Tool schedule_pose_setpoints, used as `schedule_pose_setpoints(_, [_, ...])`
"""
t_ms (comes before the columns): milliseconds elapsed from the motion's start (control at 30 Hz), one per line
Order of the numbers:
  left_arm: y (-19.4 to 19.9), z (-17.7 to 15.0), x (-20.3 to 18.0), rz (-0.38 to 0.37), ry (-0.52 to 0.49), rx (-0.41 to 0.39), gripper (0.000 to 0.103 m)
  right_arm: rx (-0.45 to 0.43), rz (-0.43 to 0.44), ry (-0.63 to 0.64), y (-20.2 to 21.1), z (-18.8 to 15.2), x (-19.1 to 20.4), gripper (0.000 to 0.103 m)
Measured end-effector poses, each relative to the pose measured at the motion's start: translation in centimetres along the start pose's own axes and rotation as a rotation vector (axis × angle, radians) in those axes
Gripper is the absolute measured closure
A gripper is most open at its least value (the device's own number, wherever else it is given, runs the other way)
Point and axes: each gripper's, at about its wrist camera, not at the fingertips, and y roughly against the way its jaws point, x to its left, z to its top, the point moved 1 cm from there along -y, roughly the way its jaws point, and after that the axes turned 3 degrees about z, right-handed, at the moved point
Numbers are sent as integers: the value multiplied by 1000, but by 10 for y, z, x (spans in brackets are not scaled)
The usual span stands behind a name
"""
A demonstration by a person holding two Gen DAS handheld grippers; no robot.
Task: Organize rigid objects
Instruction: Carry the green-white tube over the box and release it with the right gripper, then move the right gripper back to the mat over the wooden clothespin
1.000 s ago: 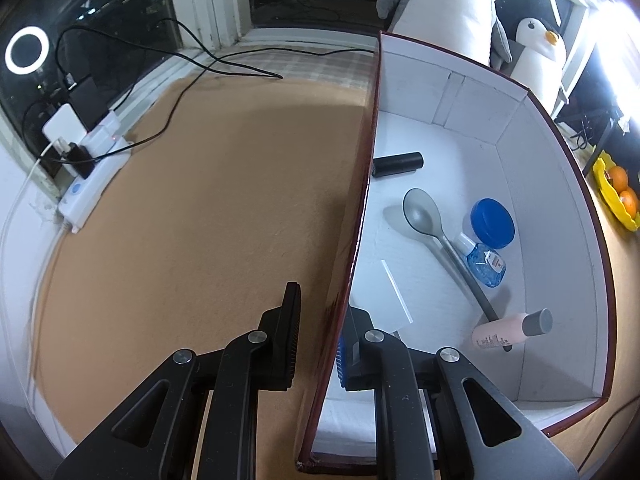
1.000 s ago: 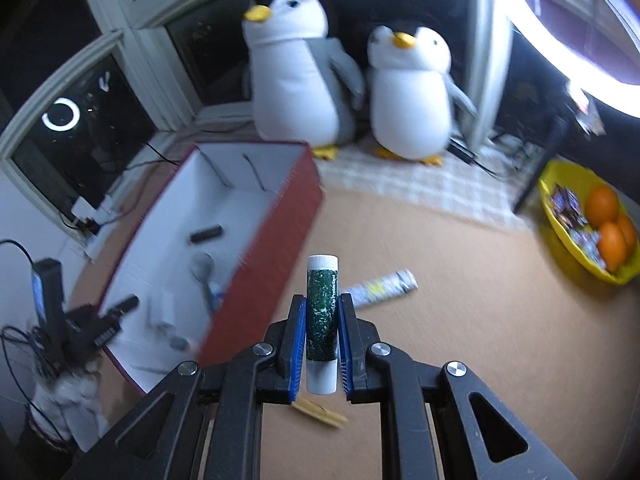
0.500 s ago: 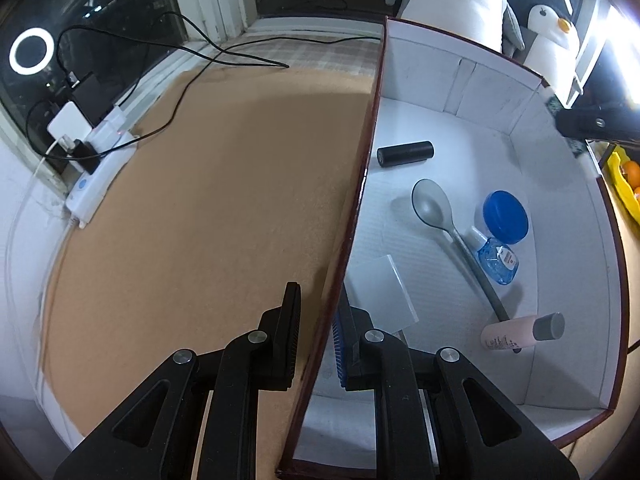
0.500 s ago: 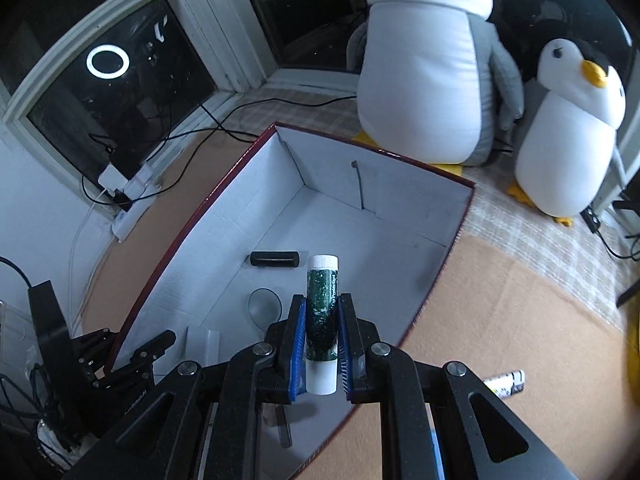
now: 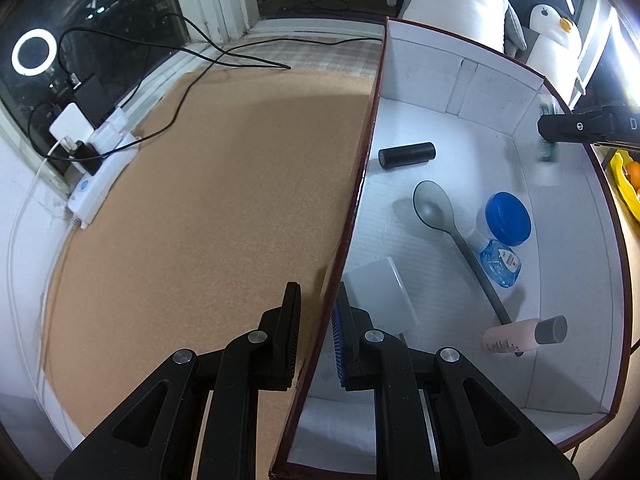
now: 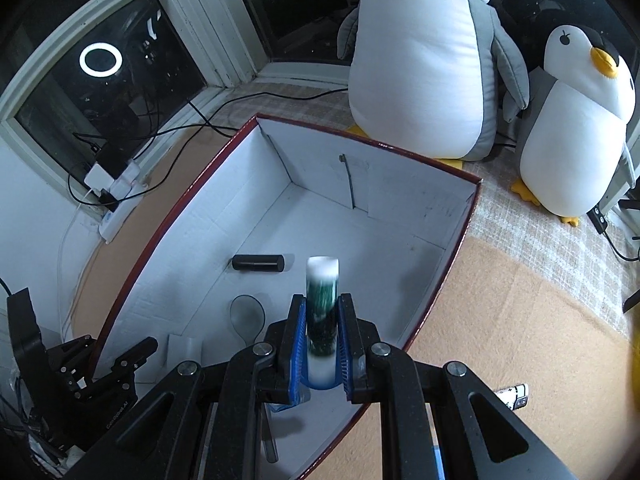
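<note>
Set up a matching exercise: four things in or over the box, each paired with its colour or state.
Things:
1. jar lid
2. spoon
3. green tube
4. pink bottle

States:
A. lying on its side, grey cap
B. held by the right gripper
C. blue
D. grey, bowl up

Pairs: 1-C, 2-D, 3-B, 4-A

- Your right gripper point(image 6: 320, 340) sits above the white-lined box point(image 6: 460, 224), its blue pads either side of a blurred green-and-white tube point(image 6: 322, 300) standing upright.
- On the box floor lie a black cylinder point(image 6: 258, 263) and a grey spoon point(image 6: 248, 317).
- Your left gripper point(image 6: 116, 356) straddles the box's near-left wall.
- Two plush penguins point(image 6: 424, 80) stand behind the box.
</note>
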Motion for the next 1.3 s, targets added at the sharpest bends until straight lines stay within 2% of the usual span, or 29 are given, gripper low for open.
schedule_pose_setpoints(100, [0, 0, 0, -3, 3, -1, 89, -20, 9, -2, 6, 1, 1, 62])
schedule_pose_setpoints(133, [-1, 0, 1, -6, 8, 2, 89, -28, 14, 1, 9, 1, 2, 59])
schedule_pose_setpoints(433, [4, -3, 5, -19, 14, -11, 88, -95, 17, -14, 53, -19, -1, 57])
schedule_pose_setpoints(767, [17, -7, 9, -40, 21, -45, 88, -114, -53, -91, 98, -95, -37, 57])
schedule_pose_setpoints(1000, [21, -10, 13, -57, 33, -60, 88, -28, -45, -128, 80, -157, -49, 57])
schedule_pose_setpoints(1300, [23, -11, 13, -64, 33, -67, 89, 39, -85, -72, 51, -186, -42, 59])
